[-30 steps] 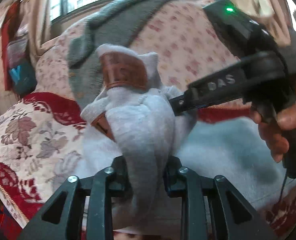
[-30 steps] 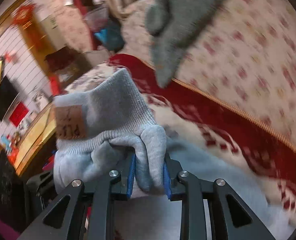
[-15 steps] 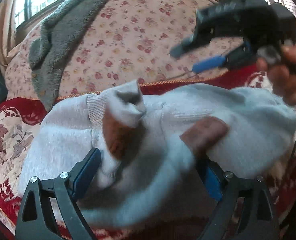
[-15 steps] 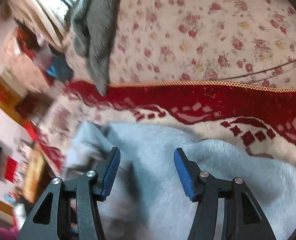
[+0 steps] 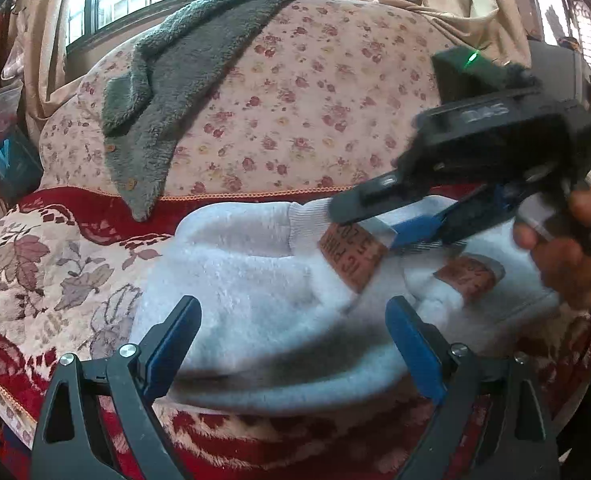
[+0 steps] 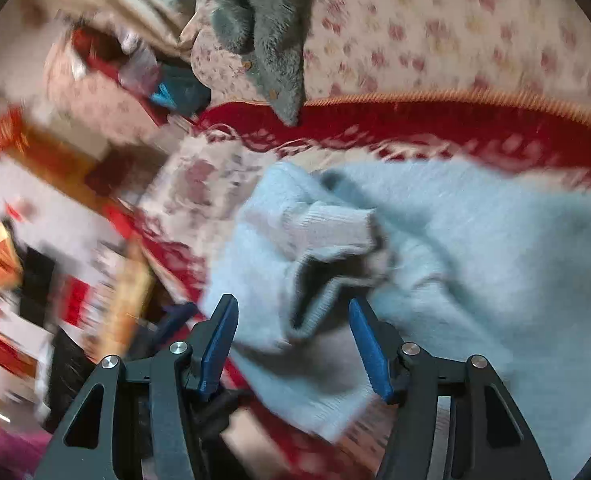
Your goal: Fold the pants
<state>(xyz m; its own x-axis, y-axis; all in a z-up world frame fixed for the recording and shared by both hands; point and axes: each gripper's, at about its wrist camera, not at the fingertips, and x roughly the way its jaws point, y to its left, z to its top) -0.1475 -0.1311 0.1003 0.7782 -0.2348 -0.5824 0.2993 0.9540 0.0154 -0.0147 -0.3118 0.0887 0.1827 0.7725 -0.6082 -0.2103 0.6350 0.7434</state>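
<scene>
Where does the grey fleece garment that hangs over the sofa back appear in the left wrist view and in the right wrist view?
Left wrist view: the grey fleece garment lies upper left, draped diagonally down the floral sofa back.
Right wrist view: it hangs at top centre, its tip reaching the red border.
Shared landmark: the light blue pants on the seat below it.

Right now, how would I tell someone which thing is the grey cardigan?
Find the floral sofa back under the window. The grey cardigan is draped over its top and hangs toward the red seat cover. Unlike the pale blue pants on the seat, it is dark, fuzzy and buttoned.
</scene>
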